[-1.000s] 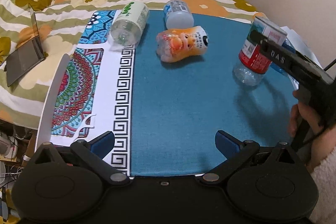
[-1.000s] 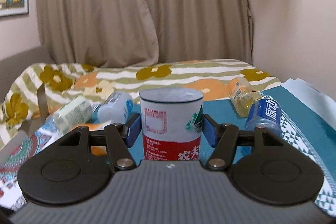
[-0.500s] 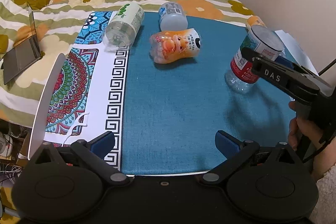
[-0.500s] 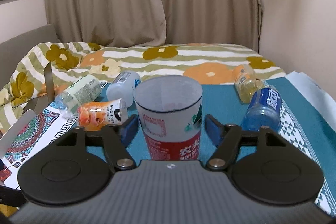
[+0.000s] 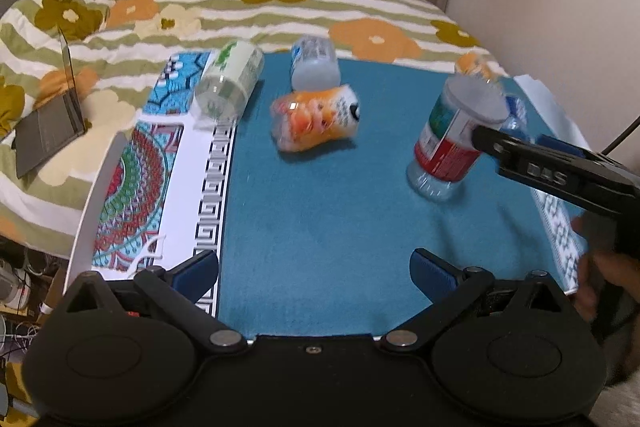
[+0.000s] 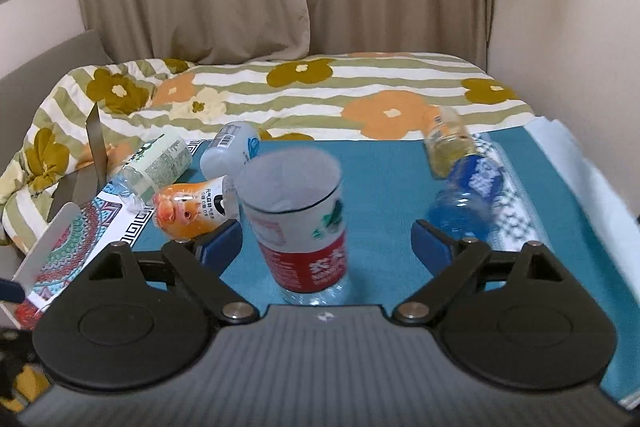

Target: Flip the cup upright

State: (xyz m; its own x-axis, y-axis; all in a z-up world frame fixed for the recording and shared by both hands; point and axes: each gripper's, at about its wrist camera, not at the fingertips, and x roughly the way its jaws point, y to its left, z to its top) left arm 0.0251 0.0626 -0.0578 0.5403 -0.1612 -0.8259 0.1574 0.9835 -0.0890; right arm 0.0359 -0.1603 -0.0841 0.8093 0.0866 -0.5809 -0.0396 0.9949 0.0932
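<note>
— Six cut-off bottle cups on that table, as far as I can count, and only one stands up: the cup [image 6: 298, 223] with the red band, mouth to the ceiling, on the teal cloth [image 5: 320, 207] toward its right side.

— What does it look like close up?

— Clear plastic at the base, a red band with white characters above that, then a white stretch of label with a green mark on it. The rim is wide and round and you can see straight down into it. It leans a little in the left wrist view [image 5: 456, 135], though the lens bends things and the picture is blurred.

— Is the right gripper [image 6: 326, 241] holding it?

— No. Its blue pads [image 6: 222, 241] stand spread wide either side of the cup, with teal cloth showing between pad and cup on both sides. From the left camera that gripper's black body [image 5: 560, 175] sits just beside the cup's rim.

— And the left gripper [image 5: 316, 273]?

— Spread wide too, nothing between its pads, low over the near edge of the cloth and well apart from the cup.

— The others?

— All lying on their sides. An orange cup [image 5: 316, 121] mid-cloth, a pale blue cup [image 5: 314, 63] behind it, a green-labelled cup [image 5: 228, 87] at the patterned mat [image 5: 132, 187]. To the right, a blue cup [image 6: 464, 199] and a yellowish cup [image 6: 448, 143] touching it.
</note>
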